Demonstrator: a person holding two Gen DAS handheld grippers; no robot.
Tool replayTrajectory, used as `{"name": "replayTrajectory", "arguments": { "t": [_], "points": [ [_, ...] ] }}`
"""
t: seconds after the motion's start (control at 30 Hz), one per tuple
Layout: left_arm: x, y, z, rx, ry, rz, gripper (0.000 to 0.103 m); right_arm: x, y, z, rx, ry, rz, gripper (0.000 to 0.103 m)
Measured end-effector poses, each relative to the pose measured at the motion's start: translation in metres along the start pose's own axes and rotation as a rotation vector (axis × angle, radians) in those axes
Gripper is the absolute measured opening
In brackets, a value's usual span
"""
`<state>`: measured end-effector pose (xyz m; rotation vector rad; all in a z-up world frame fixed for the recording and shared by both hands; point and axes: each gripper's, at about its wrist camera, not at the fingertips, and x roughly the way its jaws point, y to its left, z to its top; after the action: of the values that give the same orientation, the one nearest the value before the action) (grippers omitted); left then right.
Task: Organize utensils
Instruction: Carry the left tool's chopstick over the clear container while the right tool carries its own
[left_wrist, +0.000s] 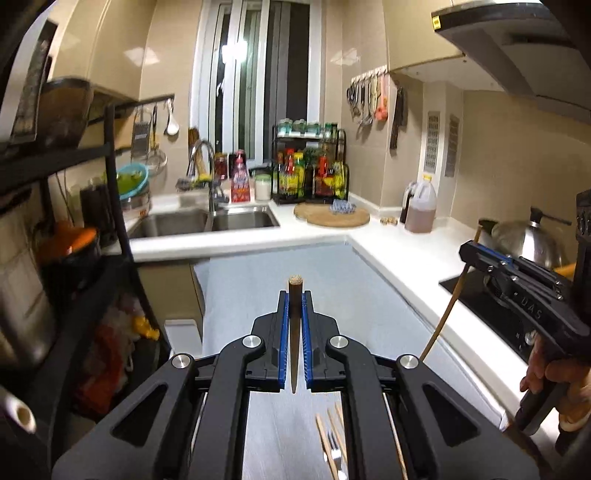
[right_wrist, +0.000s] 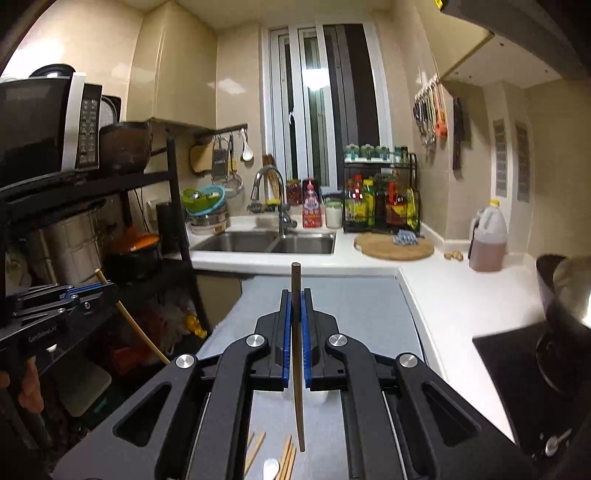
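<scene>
Gripping one slim brown chopstick (left_wrist: 294, 332) upright, the left gripper (left_wrist: 294, 300) is clamped tight; the right gripper (right_wrist: 295, 300) pinches another long, tapered chopstick (right_wrist: 297, 354).

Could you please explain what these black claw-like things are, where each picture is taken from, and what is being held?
They are two hand-held grippers, one per hand, each carrying a camera that looks along its jaws. The left gripper has its jaws shut on a dark chopstick; the right gripper grips another chopstick. Each view also shows the other gripper at its edge. Below, on the grey work surface, lie more light chopsticks, a fork and a white spoon.
</scene>
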<state>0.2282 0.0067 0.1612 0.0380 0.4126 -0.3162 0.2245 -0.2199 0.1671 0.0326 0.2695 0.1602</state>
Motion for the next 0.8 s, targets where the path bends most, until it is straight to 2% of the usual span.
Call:
{"name": "replayTrajectory", "arguments": {
  "t": [0.2,0.37,0.53,0.8],
  "points": [
    [0.011,-0.003,0.056,0.000,-0.051,-0.035,0.007,0.017,0.003,0.051,-0.004,-0.094,0.019,0.005],
    [0.028,-0.008,0.080,0.004,-0.083,-0.050,0.006,0.041,0.000,0.072,0.006,-0.151,0.007,0.005],
    [0.053,-0.012,0.086,0.015,-0.068,-0.061,0.006,0.071,-0.004,0.073,0.008,-0.146,-0.005,0.005],
    [0.110,-0.012,0.062,-0.005,0.028,-0.073,0.006,0.106,-0.010,0.045,0.017,-0.076,-0.008,0.005]
  ]
}}
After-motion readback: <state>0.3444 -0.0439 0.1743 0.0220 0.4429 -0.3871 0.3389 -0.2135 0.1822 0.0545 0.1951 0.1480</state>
